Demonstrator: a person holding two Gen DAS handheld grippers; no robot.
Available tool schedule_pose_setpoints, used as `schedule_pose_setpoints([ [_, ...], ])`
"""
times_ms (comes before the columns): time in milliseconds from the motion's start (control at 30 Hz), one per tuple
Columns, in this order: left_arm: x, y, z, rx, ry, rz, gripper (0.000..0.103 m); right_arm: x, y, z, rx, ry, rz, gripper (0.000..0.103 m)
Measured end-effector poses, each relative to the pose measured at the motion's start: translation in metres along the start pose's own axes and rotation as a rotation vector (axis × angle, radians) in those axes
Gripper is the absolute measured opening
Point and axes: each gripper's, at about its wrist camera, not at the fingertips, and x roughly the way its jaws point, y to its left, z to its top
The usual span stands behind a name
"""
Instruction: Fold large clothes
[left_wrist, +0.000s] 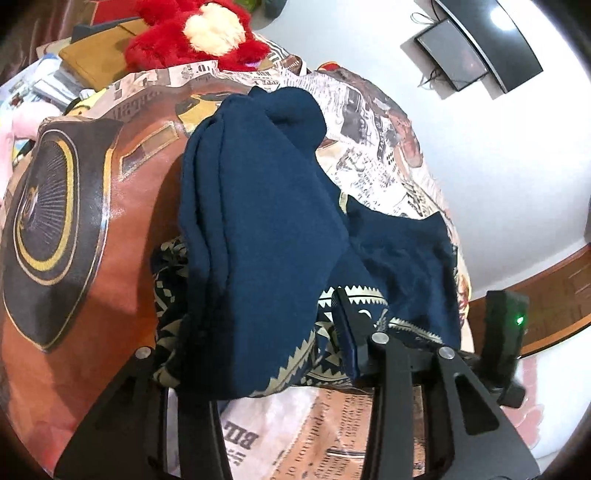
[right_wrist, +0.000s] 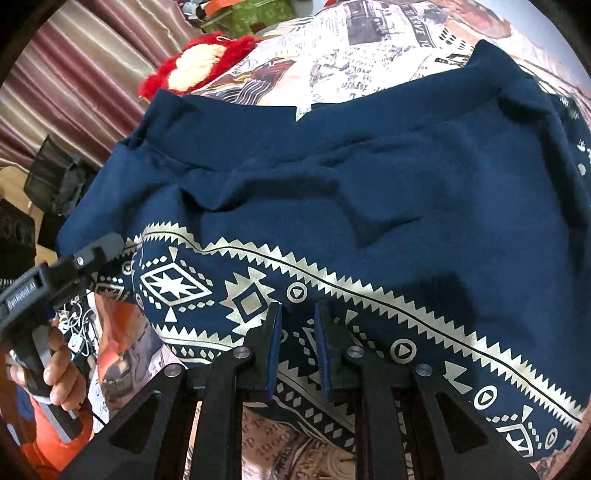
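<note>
A navy sweater with a cream geometric band lies on the printed bedspread. In the left wrist view its sleeve is lifted and drapes over my left gripper; only the right finger shows, the other is hidden under cloth. My right gripper has its jaws a little apart, with the patterned band lying between the pads. The left gripper also shows in the right wrist view, held by a hand at the sweater's left edge.
A red plush toy lies at the far end of the bed, also in the right wrist view. The bedspread fills the left. A white wall with a dark monitor is at the right, curtains to the left.
</note>
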Motion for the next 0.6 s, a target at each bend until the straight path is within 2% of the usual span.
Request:
schedule_pose_setpoints([
  [133,-0.011,0.008,-0.002,-0.050,-0.024,0.009,0.051,-0.001,0.004,-0.004,-0.021,-0.014,-0.016,0.014],
  [233,-0.013,0.016,0.000,-0.086,-0.037,-0.004,0.052,-0.001,0.003,-0.004,-0.025,-0.022,-0.021,0.014],
  [367,-0.004,0.023,0.013,-0.118,-0.068,0.052,0.052,-0.002,0.001,-0.007,-0.004,-0.033,-0.006,0.014],
  [400,-0.002,0.025,0.016,-0.123,-0.088,0.055,0.049,-0.002,0.001,-0.007,0.000,-0.035,-0.005,0.014],
  [467,0.002,0.023,0.021,-0.112,-0.109,0.089,0.036,-0.002,0.001,-0.007,0.001,-0.041,-0.007,0.014],
  [500,0.003,0.018,0.023,-0.080,-0.115,0.121,0.026,-0.003,0.002,-0.008,-0.001,-0.043,-0.008,0.014],
  [600,-0.010,-0.008,0.024,0.039,-0.180,0.163,0.018,-0.007,0.004,-0.005,0.007,-0.022,-0.008,0.014],
])
